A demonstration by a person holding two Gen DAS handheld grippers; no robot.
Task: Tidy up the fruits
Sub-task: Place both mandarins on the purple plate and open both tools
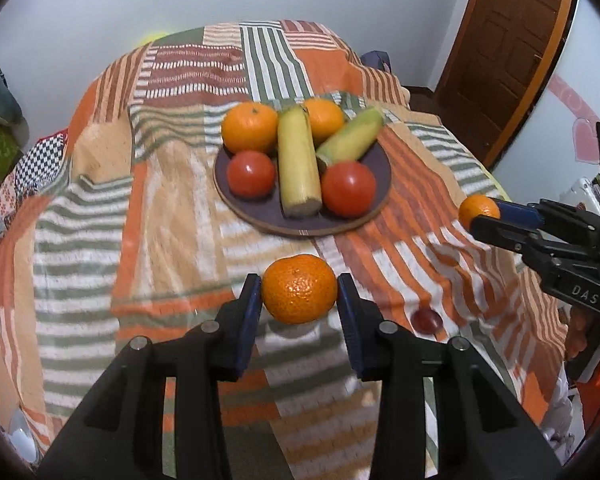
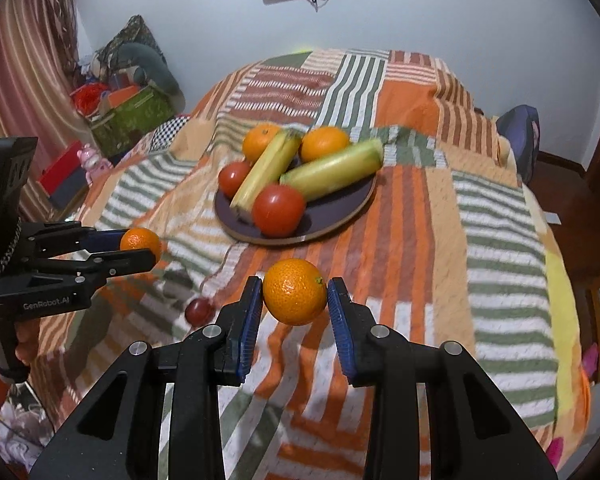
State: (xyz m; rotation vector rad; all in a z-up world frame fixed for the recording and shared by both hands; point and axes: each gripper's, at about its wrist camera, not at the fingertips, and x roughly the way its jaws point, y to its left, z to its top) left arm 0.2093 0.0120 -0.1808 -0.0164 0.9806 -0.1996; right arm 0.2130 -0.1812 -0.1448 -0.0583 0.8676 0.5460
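Observation:
My left gripper (image 1: 299, 292) is shut on a tangerine (image 1: 299, 289) and holds it above the striped cloth, short of the plate. My right gripper (image 2: 295, 294) is shut on another tangerine (image 2: 295, 291), also above the cloth. Each gripper shows in the other's view with its fruit, the right one (image 1: 480, 216) and the left one (image 2: 142, 248). A dark round plate (image 1: 380, 168) ahead holds two oranges (image 1: 250, 127), two tomatoes (image 1: 348, 188) and two corn cobs (image 1: 298, 162). A small dark red fruit (image 1: 428, 319) lies on the cloth between the grippers.
The table is covered by a patchwork striped cloth (image 1: 172, 200) with folds. A wooden door (image 1: 512, 40) stands at the right. Boxes and clutter (image 2: 128, 112) lie on the floor to the left of the table. A dark bag (image 2: 518, 132) sits behind the table.

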